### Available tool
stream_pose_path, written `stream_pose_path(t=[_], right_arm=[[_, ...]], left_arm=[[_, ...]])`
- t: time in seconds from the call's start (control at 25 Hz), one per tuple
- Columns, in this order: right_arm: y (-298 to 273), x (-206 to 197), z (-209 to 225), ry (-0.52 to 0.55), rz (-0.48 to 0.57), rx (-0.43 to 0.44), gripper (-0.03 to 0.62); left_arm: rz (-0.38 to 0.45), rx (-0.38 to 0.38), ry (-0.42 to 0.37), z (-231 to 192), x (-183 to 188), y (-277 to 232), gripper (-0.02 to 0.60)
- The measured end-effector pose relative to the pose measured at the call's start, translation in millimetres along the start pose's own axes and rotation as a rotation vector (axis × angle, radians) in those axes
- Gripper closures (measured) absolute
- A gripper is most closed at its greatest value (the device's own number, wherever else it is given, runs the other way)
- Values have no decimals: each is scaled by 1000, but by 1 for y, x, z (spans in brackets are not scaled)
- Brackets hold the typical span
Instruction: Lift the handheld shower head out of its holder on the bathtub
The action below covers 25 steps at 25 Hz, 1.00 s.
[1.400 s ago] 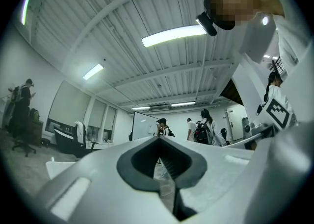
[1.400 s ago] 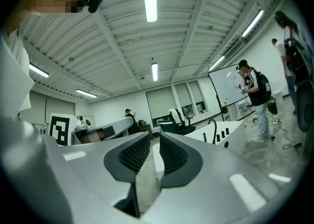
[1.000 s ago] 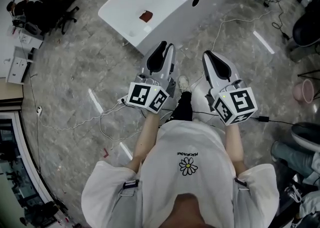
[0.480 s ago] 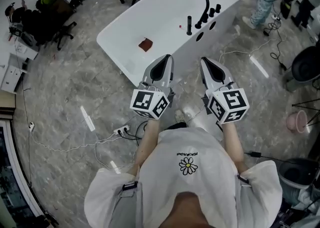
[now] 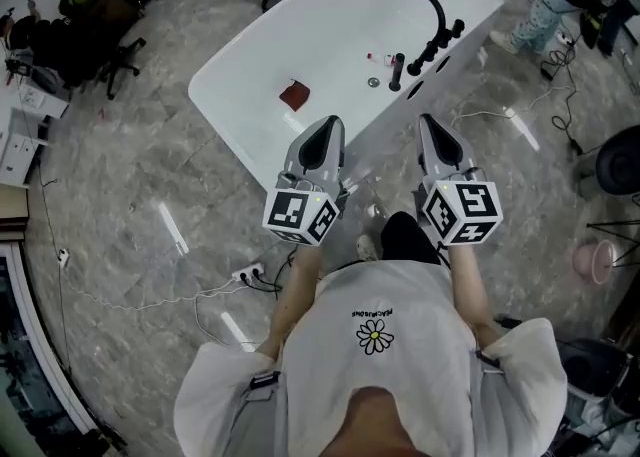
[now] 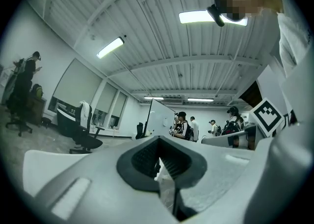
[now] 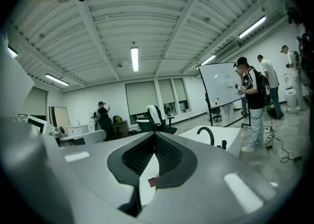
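Left gripper (image 5: 324,127) and right gripper (image 5: 436,125) sit at frame centre, jaws closed on nothing, well short of the white bathtub (image 5: 238,63). The shower head (image 5: 397,72) stands upright at its rim.

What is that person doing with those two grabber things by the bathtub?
A person stands beside the white oval bathtub, holding a grey gripper in each hand. The left gripper and the right gripper both point toward the tub, jaws together with nothing between them. The black handheld shower head stands upright in its holder on the tub's rim, beside the black curved faucet. Neither gripper touches it, so the lifting has not begun.
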State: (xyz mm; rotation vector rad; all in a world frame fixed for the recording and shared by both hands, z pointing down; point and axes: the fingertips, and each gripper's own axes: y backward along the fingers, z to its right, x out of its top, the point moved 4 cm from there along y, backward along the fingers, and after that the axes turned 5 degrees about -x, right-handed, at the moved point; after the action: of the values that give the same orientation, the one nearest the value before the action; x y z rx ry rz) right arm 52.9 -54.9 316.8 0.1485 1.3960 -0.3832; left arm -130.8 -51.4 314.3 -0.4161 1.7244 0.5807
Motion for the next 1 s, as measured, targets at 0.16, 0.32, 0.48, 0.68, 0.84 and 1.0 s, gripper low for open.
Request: stream_pose_path(t=[0.16, 0.32, 0.48, 0.68, 0.84, 1.0], right_arm=[[-42, -12, 19, -8, -24, 10, 571], [-99, 0, 35, -21, 13, 40, 571], [-151, 22, 58, -20, 38, 56, 571], [-207, 44, 92, 13, 55, 69, 571], [-231, 41, 112, 29, 58, 90, 571], [-243, 39, 124, 27, 48, 73, 571]], left_arm=[[-5, 9, 15, -28, -14, -21, 580], [-28, 36, -1, -61, -22, -61, 580], [-23, 23, -1, -82, -17, -121, 580], [-7, 2, -43, -103, -7, -200, 580], [-4, 16, -58, -116, -21, -233, 580], [3, 17, -10, -130, -31, -253, 580]])
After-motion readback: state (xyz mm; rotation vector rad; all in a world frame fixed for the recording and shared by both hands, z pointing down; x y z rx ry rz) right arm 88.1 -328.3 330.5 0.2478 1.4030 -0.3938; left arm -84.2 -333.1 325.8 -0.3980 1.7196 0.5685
